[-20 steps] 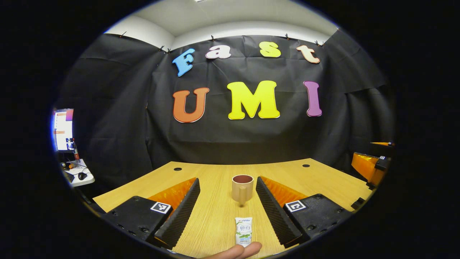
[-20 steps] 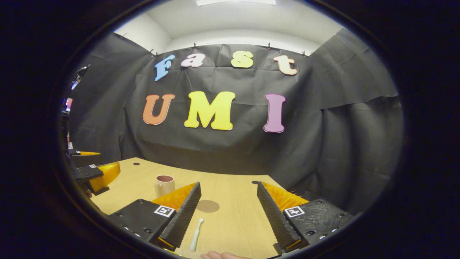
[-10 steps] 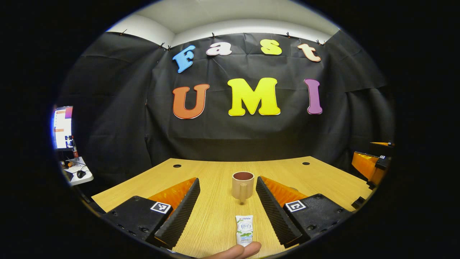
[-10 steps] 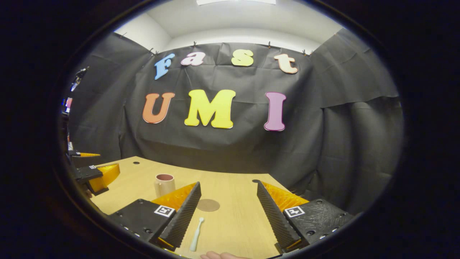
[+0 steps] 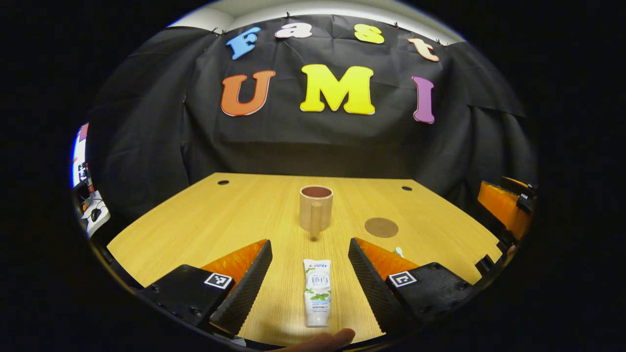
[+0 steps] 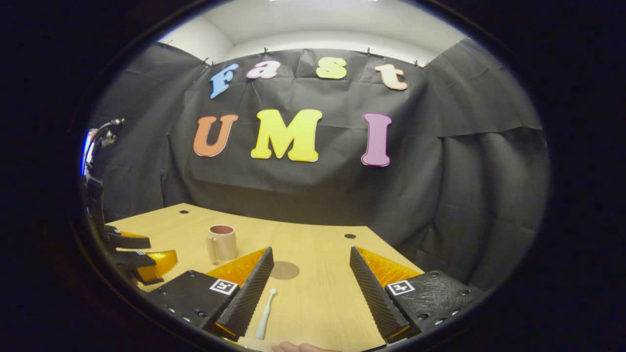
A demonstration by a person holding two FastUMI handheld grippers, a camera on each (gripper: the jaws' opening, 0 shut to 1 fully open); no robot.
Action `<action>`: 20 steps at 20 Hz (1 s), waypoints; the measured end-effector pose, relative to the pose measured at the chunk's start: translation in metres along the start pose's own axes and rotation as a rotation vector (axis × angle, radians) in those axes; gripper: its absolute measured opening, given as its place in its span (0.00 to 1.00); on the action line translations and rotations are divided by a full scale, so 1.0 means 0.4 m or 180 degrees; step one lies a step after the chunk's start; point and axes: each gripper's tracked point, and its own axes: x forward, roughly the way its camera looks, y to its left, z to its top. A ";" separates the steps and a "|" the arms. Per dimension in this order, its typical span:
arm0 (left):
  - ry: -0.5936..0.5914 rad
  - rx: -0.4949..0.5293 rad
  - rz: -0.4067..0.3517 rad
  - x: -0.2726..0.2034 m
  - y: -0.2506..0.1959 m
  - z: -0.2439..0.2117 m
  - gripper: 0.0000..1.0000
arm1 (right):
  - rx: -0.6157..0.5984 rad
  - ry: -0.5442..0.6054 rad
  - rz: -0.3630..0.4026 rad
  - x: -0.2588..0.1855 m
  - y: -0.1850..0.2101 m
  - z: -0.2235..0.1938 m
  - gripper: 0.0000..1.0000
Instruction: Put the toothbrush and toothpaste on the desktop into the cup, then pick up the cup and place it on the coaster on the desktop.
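Left gripper view puts your left gripper (image 5: 310, 274) at the bottom of the frame with its fingers spread wide, and the toothpaste (image 5: 317, 292) lying flat on the desktop (image 5: 210, 220) between them, touched by neither. Above it at centre stands the cup (image 5: 315, 208), handle facing you, with the coaster (image 5: 381, 227) to its right. In the right gripper view your right gripper (image 6: 311, 288) is likewise spread apart, holding nothing; the toothbrush (image 6: 266, 313) lies at lower centre just beside the left-hand finger (image 6: 247, 293). The cup sits at middle left there.
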 end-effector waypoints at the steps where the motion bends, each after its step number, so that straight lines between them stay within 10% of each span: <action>1: 0.0136 0.0022 -0.0024 0.008 -0.007 -0.038 1.00 | -0.0005 0.0029 -0.0003 0.005 -0.003 -0.010 0.94; 15: 0.1258 -0.0067 0.0039 0.043 -0.027 -0.248 0.94 | 0.0052 0.0344 0.0036 0.048 -0.005 -0.105 0.96; 20: 0.1288 -0.0045 0.0057 0.054 -0.024 -0.244 0.78 | 0.0120 0.0407 0.0049 0.055 -0.005 -0.115 0.96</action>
